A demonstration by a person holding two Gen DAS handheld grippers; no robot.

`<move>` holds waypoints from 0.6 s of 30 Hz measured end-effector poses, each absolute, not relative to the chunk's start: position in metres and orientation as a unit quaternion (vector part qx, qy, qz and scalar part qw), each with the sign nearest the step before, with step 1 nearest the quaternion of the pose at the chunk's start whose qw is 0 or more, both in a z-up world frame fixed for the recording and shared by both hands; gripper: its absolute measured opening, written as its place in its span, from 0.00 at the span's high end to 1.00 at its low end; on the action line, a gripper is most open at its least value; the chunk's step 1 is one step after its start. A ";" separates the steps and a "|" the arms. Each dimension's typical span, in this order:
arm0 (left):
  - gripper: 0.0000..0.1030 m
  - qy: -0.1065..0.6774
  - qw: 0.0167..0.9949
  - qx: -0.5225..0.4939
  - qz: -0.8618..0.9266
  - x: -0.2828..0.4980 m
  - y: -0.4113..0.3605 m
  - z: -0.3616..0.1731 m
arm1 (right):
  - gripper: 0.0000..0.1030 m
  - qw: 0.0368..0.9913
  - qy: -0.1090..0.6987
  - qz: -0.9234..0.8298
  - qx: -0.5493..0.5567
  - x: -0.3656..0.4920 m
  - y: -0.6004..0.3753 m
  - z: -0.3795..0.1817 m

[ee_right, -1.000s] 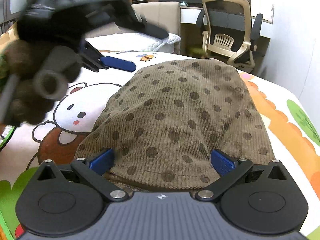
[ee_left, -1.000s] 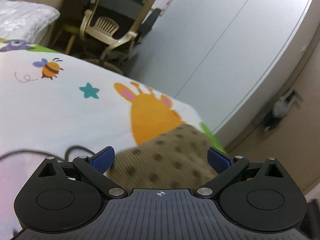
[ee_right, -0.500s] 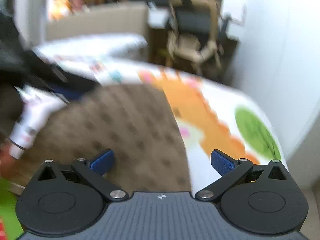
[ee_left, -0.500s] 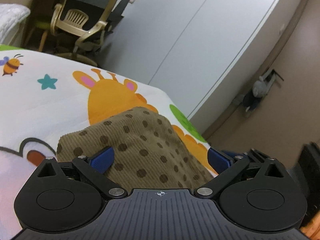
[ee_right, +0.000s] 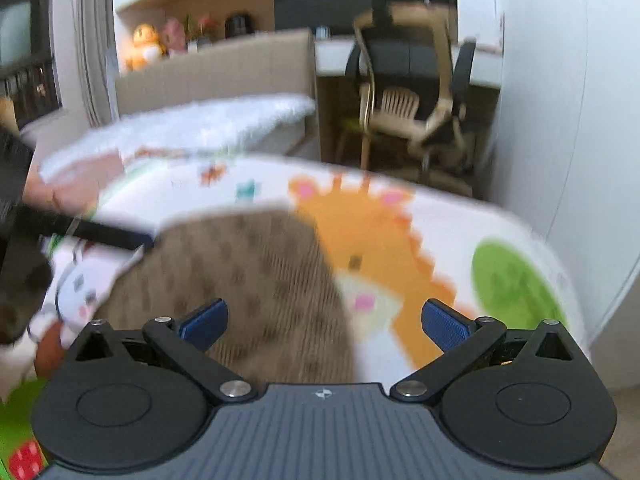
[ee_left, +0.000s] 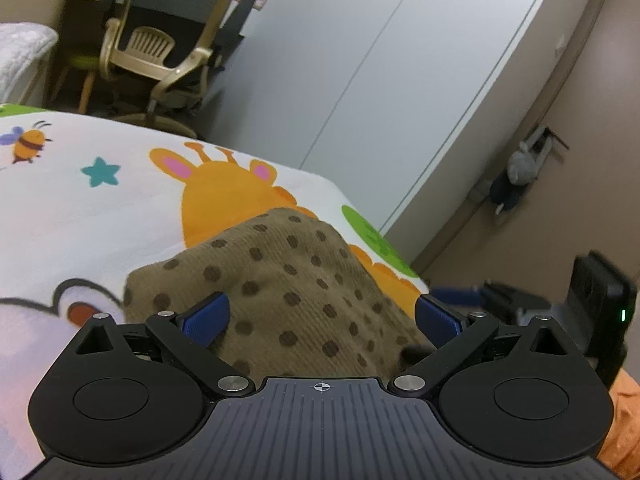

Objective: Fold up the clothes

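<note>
A folded brown corduroy garment with dark dots (ee_left: 288,280) lies on a cartoon-print sheet (ee_left: 100,208) with an orange giraffe. My left gripper (ee_left: 320,316) stands open just above the garment's near part, nothing between its blue pads. In the blurred right wrist view the same garment (ee_right: 256,280) lies low and left of centre. My right gripper (ee_right: 324,320) is open too, over the garment's right edge and the giraffe print. The other gripper shows at the far right of the left wrist view (ee_left: 600,304) and at the left edge of the right wrist view (ee_right: 104,236).
A beige office chair (ee_left: 160,52) stands beyond the bed's far edge, by a desk. White wardrobe doors (ee_left: 360,80) run along the right. A white quilted bed (ee_right: 192,128) lies behind. The sheet's right edge drops to the floor near the green print (ee_left: 372,240).
The right gripper has drawn back and swung right, off the garment's middle. The left view has turned so that more of the folded garment lies under its fingers. Both stayed open.
</note>
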State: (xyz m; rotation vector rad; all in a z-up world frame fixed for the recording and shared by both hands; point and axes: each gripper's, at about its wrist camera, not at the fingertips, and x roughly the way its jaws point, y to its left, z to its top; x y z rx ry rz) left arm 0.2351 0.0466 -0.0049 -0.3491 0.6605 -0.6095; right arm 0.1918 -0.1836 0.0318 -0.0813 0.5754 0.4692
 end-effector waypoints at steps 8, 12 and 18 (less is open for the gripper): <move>0.01 0.323 0.891 -0.197 -0.252 0.200 0.078 -0.009 | 0.00 0.942 0.286 0.169 -0.058 0.252 -0.151 0.026; 0.01 0.335 0.892 -0.195 -0.231 0.189 0.090 -0.010 | 0.00 0.937 0.317 0.123 -0.079 0.269 -0.154 0.002; 0.01 0.359 0.873 -0.243 -0.225 0.194 0.103 -0.028 | 0.00 0.930 0.340 0.089 -0.110 0.266 -0.162 -0.021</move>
